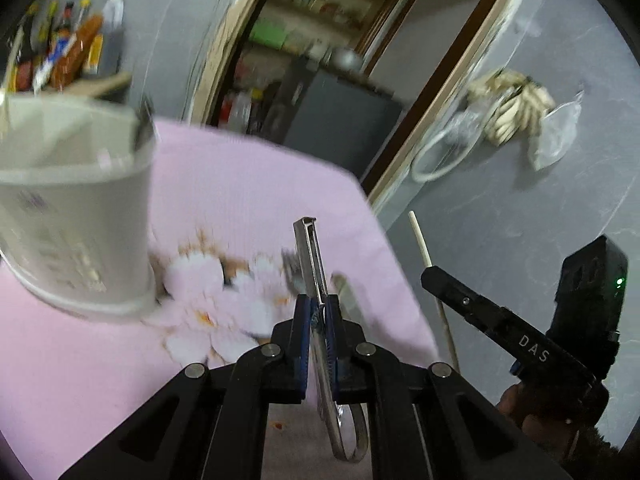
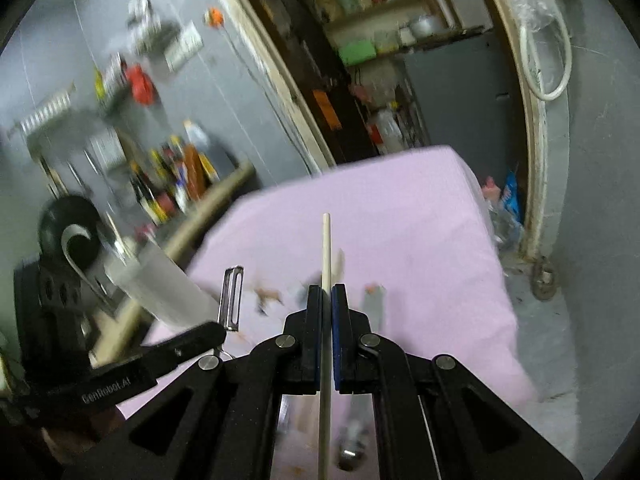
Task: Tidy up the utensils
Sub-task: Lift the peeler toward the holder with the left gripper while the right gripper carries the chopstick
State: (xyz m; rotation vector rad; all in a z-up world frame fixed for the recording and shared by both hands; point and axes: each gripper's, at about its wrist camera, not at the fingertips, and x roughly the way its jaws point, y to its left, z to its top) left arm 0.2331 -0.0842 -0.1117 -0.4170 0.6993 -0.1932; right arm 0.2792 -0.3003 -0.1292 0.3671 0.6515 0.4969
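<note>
My left tool [image 1: 318, 312] was clenched on a metal peeler [image 1: 311, 256], its blue pads [image 1: 303, 332] pressing the handle from both sides. The peeler's slotted blade pointed up and away from me, and its looped handle end hung below the fingers. My right tool [image 2: 327, 300] was clenched on a pale wooden chopstick [image 2: 325, 248], which ran straight up between the pads and continued down beneath the tool body.

Both items were held above a tabletop covered with a pink cloth [image 1: 248, 184] bearing a white flower print. On the cloth, just beyond the left tool, lay a fork [image 1: 291, 268], partly blurred. To the far left stood a grey utensil holder [image 1: 76, 216], upright on the cloth.

From the left wrist view, the right tool appeared at the right, off the tabletop's edge, with the chopstick rising from it. Bottles [image 1: 68, 48] stood on a shelf behind the holder.
</note>
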